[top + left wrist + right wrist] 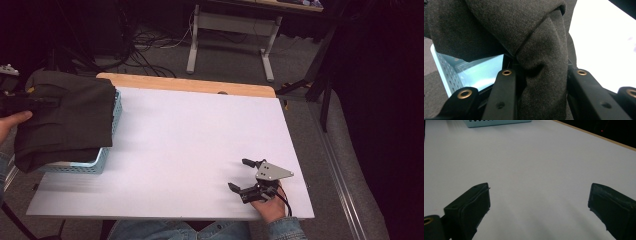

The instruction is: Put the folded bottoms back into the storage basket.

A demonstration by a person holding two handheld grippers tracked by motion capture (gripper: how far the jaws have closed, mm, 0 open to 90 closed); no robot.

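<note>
A dark grey folded cloth (67, 117) lies draped over a light blue perforated basket (100, 162) at the table's left edge. My left gripper (22, 102) reaches in from the left, held by a hand, and is shut on the cloth. In the left gripper view a thick fold of the cloth (541, 62) is bunched between the two black jaws of the left gripper (541, 75), with the basket's wall (446, 72) below. My right gripper (240, 174) rests low over the table's front right, open and holding nothing; in its own view the right gripper (539, 200) frames bare table.
The white table top (190, 135) has a wooden strip (190, 84) along its far edge. Beyond it stand white desk legs (192, 50) among floor cables. A corner of the basket (496, 122) shows far ahead of the right gripper.
</note>
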